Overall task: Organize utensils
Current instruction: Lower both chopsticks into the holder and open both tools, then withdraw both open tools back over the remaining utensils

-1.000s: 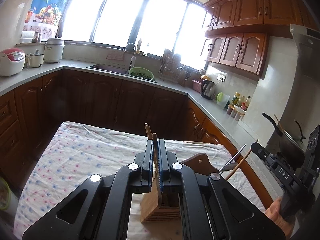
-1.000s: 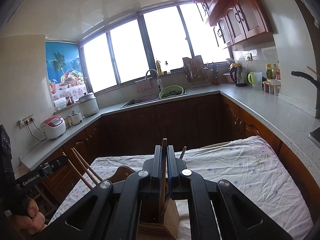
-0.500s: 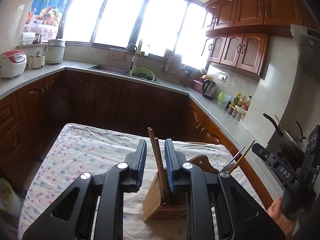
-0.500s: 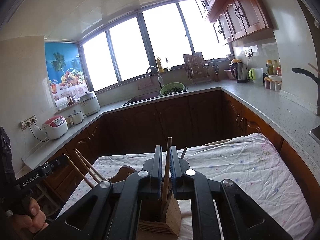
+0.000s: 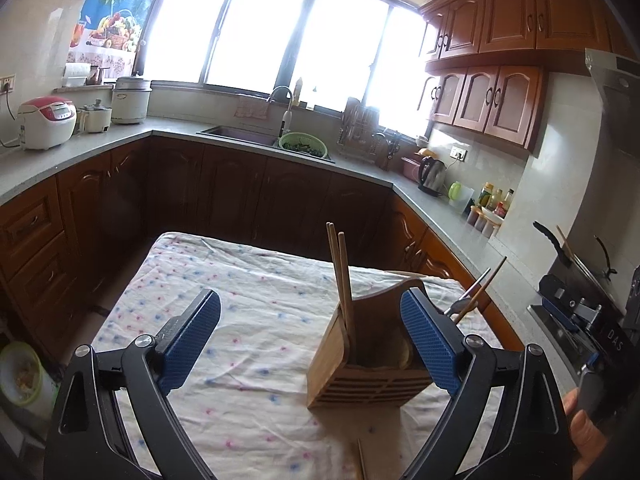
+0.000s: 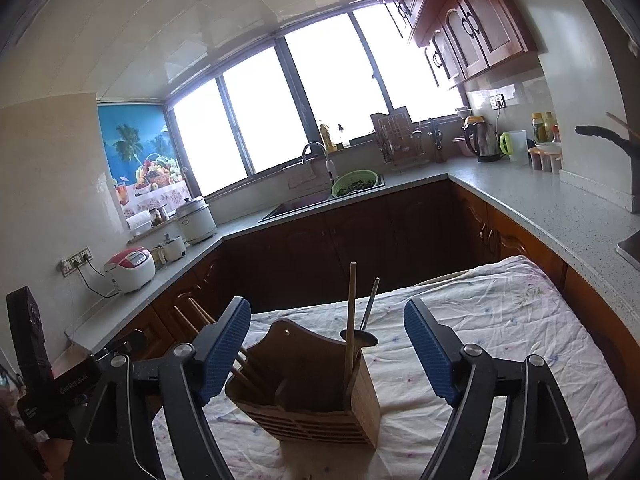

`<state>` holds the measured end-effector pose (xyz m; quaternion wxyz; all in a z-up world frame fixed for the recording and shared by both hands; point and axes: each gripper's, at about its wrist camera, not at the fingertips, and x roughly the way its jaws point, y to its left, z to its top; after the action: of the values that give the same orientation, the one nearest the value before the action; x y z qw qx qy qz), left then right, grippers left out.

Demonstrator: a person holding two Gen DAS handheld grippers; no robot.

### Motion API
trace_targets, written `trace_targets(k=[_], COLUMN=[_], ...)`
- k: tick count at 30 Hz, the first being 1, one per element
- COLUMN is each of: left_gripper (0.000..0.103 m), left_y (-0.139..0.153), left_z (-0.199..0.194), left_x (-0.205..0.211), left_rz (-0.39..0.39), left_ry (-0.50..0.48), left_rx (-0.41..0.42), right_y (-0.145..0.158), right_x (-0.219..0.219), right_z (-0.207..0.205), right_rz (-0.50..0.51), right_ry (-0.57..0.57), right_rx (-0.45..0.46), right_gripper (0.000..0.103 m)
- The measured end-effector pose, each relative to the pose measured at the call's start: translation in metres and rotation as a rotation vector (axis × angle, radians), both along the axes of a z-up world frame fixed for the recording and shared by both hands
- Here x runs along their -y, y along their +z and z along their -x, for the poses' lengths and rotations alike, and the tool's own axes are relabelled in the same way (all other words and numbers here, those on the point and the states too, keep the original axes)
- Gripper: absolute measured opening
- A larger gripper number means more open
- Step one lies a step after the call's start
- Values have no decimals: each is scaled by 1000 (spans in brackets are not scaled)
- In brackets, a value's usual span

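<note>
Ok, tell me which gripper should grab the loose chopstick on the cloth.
Left, probably. The chopstick lies just before the left gripper, whose jaws are opening with nothing held; the right wrist view does not clearly show it.

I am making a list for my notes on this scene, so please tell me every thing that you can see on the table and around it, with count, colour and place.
wooden holder: one, brown, on the table
chopsticks: two, brown, upright in the holder's left part
single chopstick: one, brown, in the holder's right part
metal utensil: one, grey, beside the single chopstick
loose chopstick: one, brown, lying on the tablecloth
tablecloth: one, white with pink and blue dots
rice cooker: one, white and red, left counter
colander: one, green, by the sink
kettle: one, dark, right counter
left gripper: jaws opening, empty
right gripper: jaws opening, empty
</note>
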<state>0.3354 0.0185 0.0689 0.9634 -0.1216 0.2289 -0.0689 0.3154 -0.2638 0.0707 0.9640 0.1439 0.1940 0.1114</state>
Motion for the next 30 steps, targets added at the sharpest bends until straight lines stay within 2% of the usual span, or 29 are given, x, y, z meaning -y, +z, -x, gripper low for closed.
trace_targets(k=[8,15,30], left_gripper=[94,94,94], left_y=[-10,-36,-81], left_z=[45,83,126], left_x=[-6,-8,5], left_rz=[1,15,-15], left_ry=[-8,-18,-59], left_rx=[-56,-114,-237], right_y=[-13,-31,-74], right_x=[-2,4,22], right_z=[49,88,146], right_rz=[13,17,34], right_ry=[23,17,-29], right_rx=[-34,-90,-206], right_gripper=[81,81,83])
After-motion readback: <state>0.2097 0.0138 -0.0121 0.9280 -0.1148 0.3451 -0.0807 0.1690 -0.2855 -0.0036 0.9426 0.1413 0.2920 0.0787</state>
